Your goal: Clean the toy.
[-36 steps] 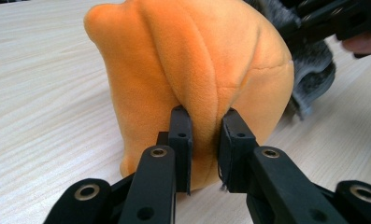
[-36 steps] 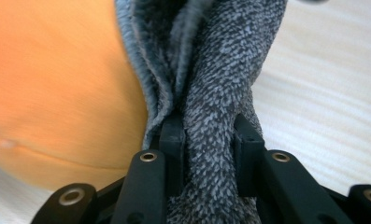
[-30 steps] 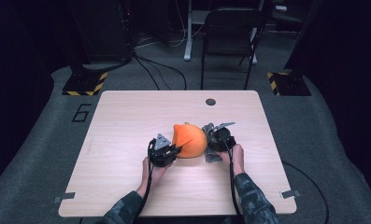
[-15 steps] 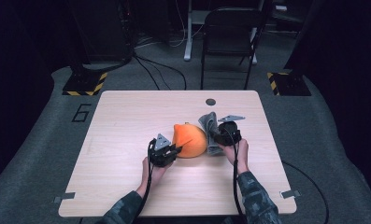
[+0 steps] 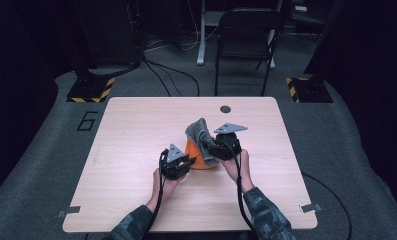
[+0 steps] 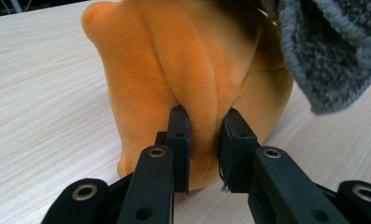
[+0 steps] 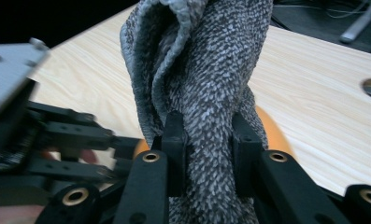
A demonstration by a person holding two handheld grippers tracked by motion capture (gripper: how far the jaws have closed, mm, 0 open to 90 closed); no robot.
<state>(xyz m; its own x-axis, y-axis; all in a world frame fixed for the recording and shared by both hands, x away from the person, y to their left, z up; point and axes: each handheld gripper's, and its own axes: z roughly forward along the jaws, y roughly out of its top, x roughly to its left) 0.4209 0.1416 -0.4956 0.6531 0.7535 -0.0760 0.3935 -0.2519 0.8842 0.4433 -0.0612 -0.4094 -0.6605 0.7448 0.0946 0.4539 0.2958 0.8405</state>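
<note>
While the orange plush (image 5: 198,159) sits on the table (image 5: 136,130) near its middle, between my two hands, I have my left gripper (image 6: 203,140) clamped on a fold of its fabric, jaws pinching it low on the near side. A grey cloth (image 7: 206,70) drapes from the plush's top, and my right gripper (image 7: 206,144) is closed on a bunched part of it, holding it raised above the plush. From above, the left gripper (image 5: 175,161) is just left of the plush, the right gripper (image 5: 225,145) just right. Beyond, a dark hole (image 5: 225,109) marks the tabletop near its far edge, and a chair (image 5: 246,45) stands behind.
</note>
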